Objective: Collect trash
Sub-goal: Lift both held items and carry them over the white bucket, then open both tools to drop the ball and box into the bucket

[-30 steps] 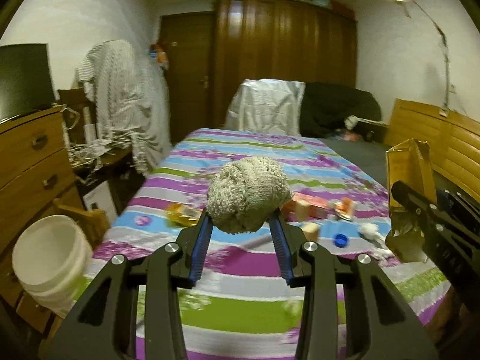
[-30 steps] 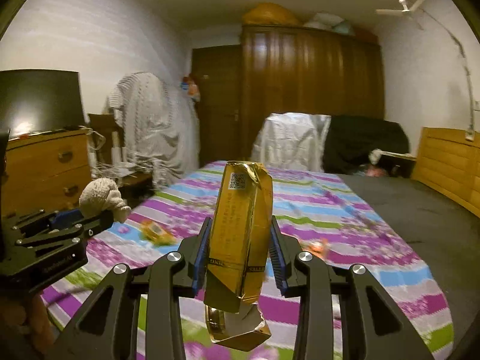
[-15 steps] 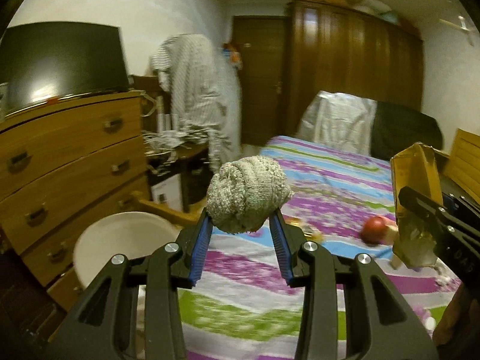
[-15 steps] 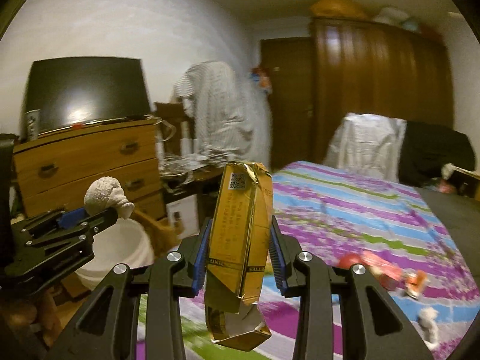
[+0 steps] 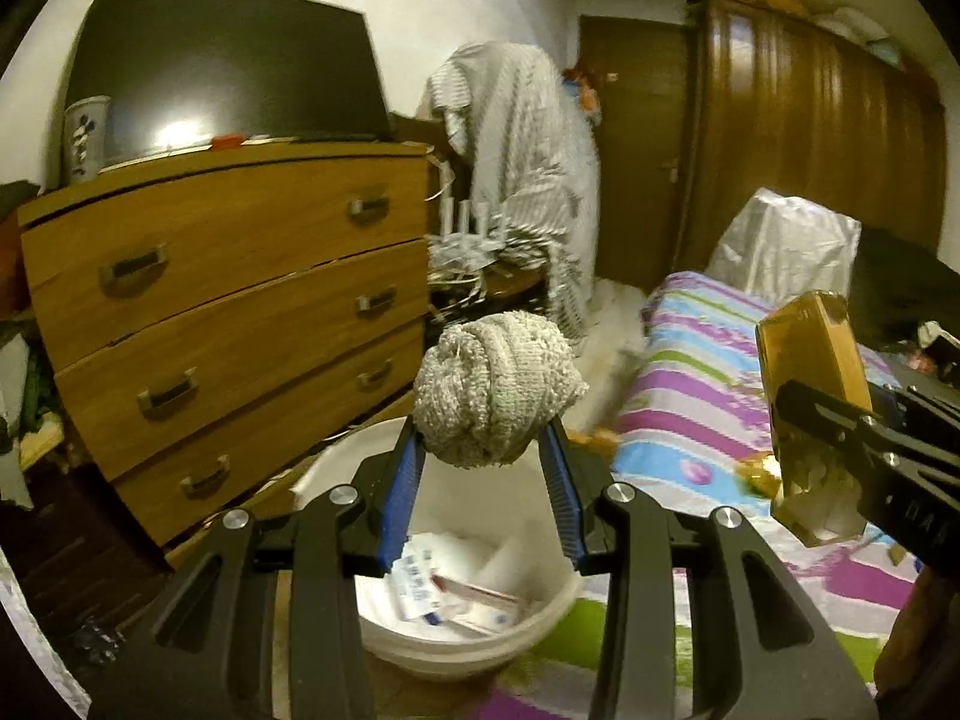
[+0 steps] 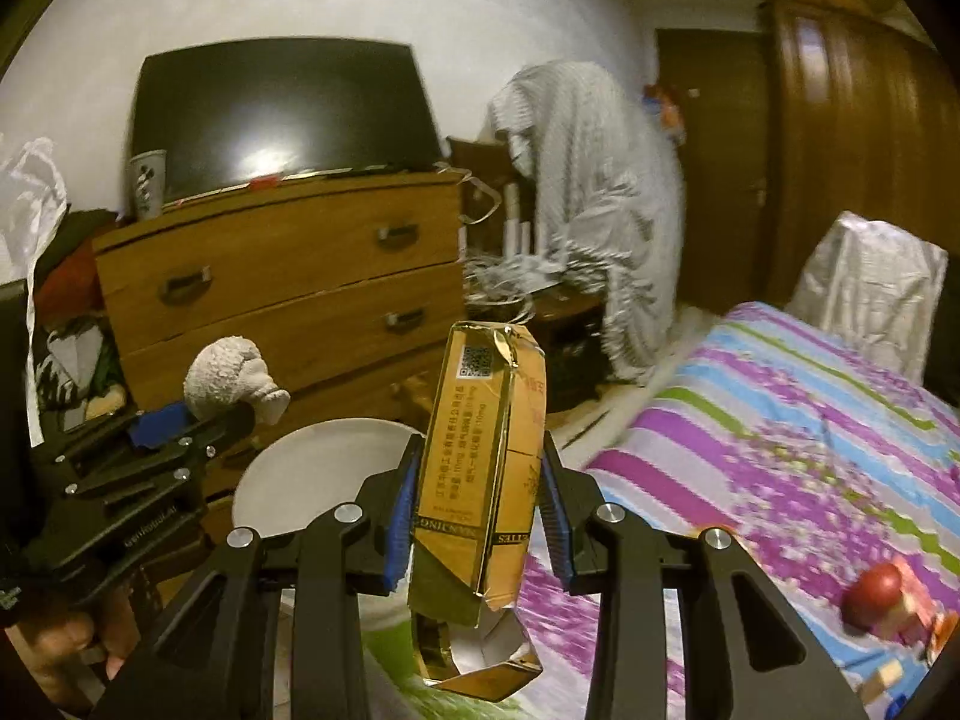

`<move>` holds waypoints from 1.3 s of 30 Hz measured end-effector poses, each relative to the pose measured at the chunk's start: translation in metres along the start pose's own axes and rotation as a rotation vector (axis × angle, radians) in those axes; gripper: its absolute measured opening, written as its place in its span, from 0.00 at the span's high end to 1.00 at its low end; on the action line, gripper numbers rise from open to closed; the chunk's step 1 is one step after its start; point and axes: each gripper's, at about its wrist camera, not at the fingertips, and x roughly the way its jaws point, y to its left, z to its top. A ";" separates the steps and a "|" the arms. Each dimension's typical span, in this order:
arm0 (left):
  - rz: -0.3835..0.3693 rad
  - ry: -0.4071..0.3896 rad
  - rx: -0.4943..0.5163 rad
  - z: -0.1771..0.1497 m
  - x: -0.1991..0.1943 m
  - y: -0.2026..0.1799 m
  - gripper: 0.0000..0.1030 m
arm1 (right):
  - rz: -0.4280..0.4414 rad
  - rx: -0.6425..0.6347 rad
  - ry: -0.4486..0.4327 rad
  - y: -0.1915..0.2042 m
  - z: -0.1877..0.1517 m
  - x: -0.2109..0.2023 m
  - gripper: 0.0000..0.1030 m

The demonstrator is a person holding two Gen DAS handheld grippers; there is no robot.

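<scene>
Beside the one white bucket [image 5: 540, 630] stands one wooden dresser [image 5: 240, 300] with three drawers, six handles in all, two to a drawer. Above the bucket are two grippers, the left gripper [image 5: 486, 468] clamped on one balled grey cloth [image 5: 495, 387] and the right gripper [image 6: 477, 504] on one gold carton [image 6: 480, 468]. On the dresser top are one dark screen [image 5: 228, 66] and one paper cup [image 5: 86, 138].

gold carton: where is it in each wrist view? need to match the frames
Left wrist: gold carton at the right edge, clamped in the right gripper.
Right wrist: the carton at centre, upright between the blue pads.
Shared landmark: white bucket beside the wooden dresser.
</scene>
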 end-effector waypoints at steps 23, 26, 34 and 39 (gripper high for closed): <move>0.070 0.270 -0.035 -0.025 0.111 0.071 0.63 | 0.207 -0.060 0.457 0.050 0.013 0.217 0.64; 0.074 0.280 -0.038 -0.028 0.116 0.073 0.63 | 0.209 -0.068 0.462 0.051 0.009 0.219 0.64; 0.074 0.283 -0.043 -0.030 0.117 0.075 0.63 | 0.208 -0.071 0.460 0.050 0.007 0.216 0.64; 0.075 0.288 -0.047 -0.032 0.119 0.076 0.63 | 0.206 -0.070 0.460 0.050 0.007 0.216 0.64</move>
